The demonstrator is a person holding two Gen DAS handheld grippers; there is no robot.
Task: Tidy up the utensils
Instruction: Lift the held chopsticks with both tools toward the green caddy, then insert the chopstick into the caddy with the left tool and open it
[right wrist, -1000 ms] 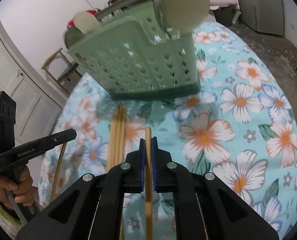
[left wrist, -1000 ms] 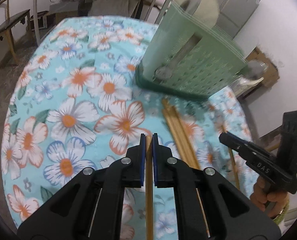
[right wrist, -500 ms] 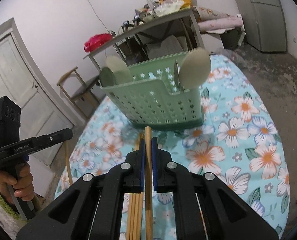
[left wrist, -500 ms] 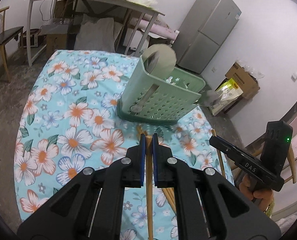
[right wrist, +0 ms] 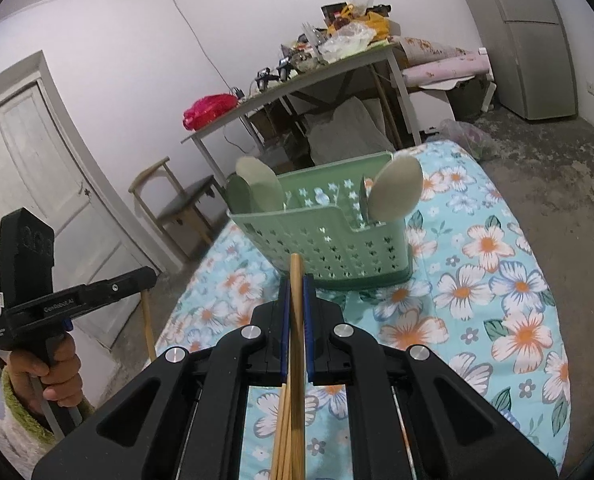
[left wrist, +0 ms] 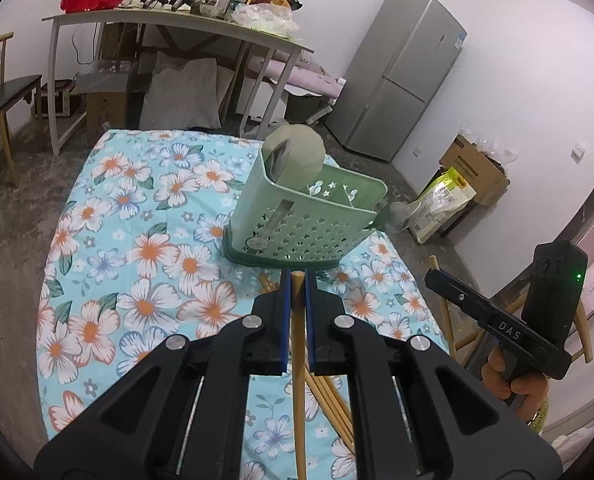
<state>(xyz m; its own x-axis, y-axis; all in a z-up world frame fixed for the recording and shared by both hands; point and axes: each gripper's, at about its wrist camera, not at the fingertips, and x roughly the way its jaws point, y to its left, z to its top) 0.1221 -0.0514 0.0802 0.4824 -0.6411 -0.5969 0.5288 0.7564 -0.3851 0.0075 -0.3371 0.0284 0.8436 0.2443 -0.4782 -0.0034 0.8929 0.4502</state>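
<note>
Room: grey fridge at far right, cluttered side table along the far wall.
Desk: flowered blue cloth covers it.
Basket: green perforated caddy upright on the far part of the desk, spoons standing at both ends.
Loose chopsticks: flat on the cloth, near the caddy.
Left tongs: clamped on one chopstick.
Right tongs: clamped on another single chopstick.
</note>
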